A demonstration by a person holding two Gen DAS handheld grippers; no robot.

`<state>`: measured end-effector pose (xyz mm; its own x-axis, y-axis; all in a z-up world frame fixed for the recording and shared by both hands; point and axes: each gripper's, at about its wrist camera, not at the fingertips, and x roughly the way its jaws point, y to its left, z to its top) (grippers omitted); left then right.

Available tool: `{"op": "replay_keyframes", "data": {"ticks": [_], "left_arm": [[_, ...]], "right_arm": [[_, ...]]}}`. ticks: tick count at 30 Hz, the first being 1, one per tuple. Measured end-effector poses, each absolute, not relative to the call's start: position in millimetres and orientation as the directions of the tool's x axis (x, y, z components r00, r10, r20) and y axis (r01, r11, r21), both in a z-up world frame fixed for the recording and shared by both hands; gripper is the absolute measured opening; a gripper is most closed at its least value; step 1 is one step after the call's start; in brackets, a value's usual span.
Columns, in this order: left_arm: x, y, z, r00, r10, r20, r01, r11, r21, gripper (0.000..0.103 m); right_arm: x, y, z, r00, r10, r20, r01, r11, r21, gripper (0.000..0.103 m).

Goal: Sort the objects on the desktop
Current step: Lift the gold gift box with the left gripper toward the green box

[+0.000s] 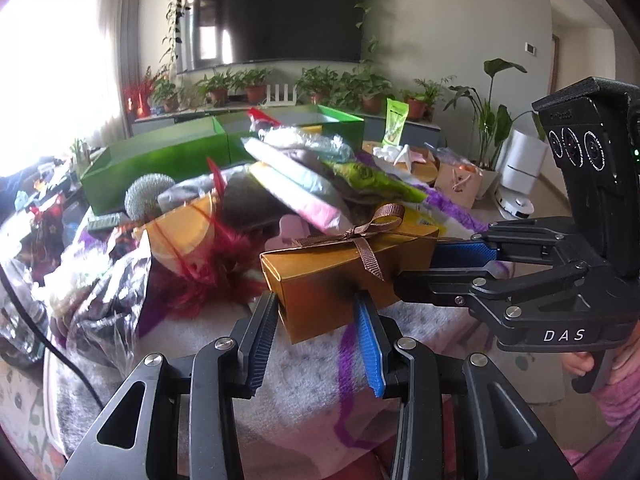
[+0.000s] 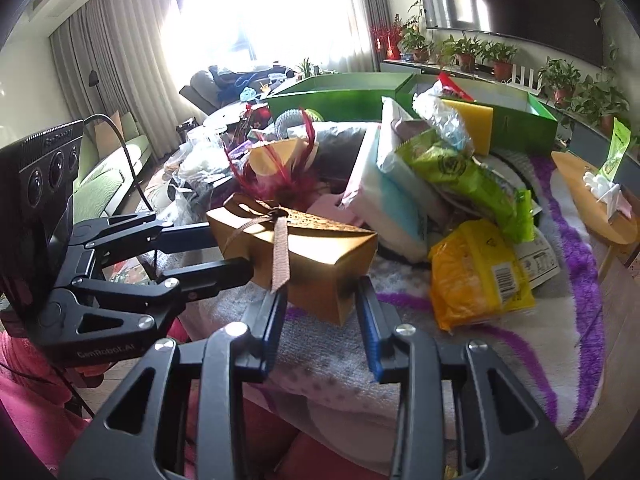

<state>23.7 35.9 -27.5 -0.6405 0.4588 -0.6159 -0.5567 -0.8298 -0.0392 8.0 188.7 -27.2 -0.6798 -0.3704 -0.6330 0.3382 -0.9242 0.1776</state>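
Both grippers hold 1 thing between them: a gold gift box (image 1: 352, 276) tied with a brown ribbon (image 1: 370, 240), which looks raised just above the purple-and-white blanket (image 1: 304, 380) at the near edge of the cluttered pile. The left gripper (image 1: 320, 336) pinches the box's near-left lower corner, its ribbed pads pressed on the cardboard, and the right gripper (image 2: 324, 320) pinches the opposite end the same way; each is also visible reaching in from the side in the other wrist's view. The box is thin card, so the step in hand, carrying it to a sorting place, wants a light, even squeeze from both sides and the 2 hands moving as 1, or the box will twist and its flap may crease. Keep it level so the ribbon bow stays seated. The likely destination is 1 of the 2 green boxes (image 1: 160, 156) at the far side, so the lift should clear the red feather decoration (image 1: 216, 264), the snack packets (image 2: 472, 176) and the yellow bag (image 2: 480, 276) before travelling over them.
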Motion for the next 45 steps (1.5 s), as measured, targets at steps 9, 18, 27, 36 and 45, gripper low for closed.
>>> {"op": "replay_keyframes", "data": {"ticks": [9, 18, 27, 36, 45], "left_arm": [[15, 50, 4, -0.678, 0.471, -0.565, -0.569, -0.822, -0.002, 0.038], [-6, 71, 29, -0.704, 0.478, -0.526, -0.585, -0.810, 0.046, 0.038], [-26, 89, 36, -0.701, 0.482, -0.525, -0.600, -0.797, 0.069, 0.038], [-45, 105, 46, -0.701, 0.483, -0.525, -0.606, -0.791, 0.082, 0.038], [-76, 119, 56, -0.691, 0.487, -0.534, -0.609, -0.790, 0.068, 0.038]], "right_arm": [[2, 202, 1, -0.726, -0.351, -0.592, 0.331, -0.932, 0.148, 0.035], [-16, 223, 19, -0.754, -0.333, -0.566, 0.314, -0.940, 0.135, 0.036], [-33, 241, 26, -0.767, -0.315, -0.558, 0.292, -0.947, 0.134, 0.036], [-53, 257, 35, -0.778, -0.307, -0.548, 0.280, -0.950, 0.136, 0.036], [-78, 272, 48, -0.785, -0.305, -0.538, 0.278, -0.951, 0.134, 0.036]]}}
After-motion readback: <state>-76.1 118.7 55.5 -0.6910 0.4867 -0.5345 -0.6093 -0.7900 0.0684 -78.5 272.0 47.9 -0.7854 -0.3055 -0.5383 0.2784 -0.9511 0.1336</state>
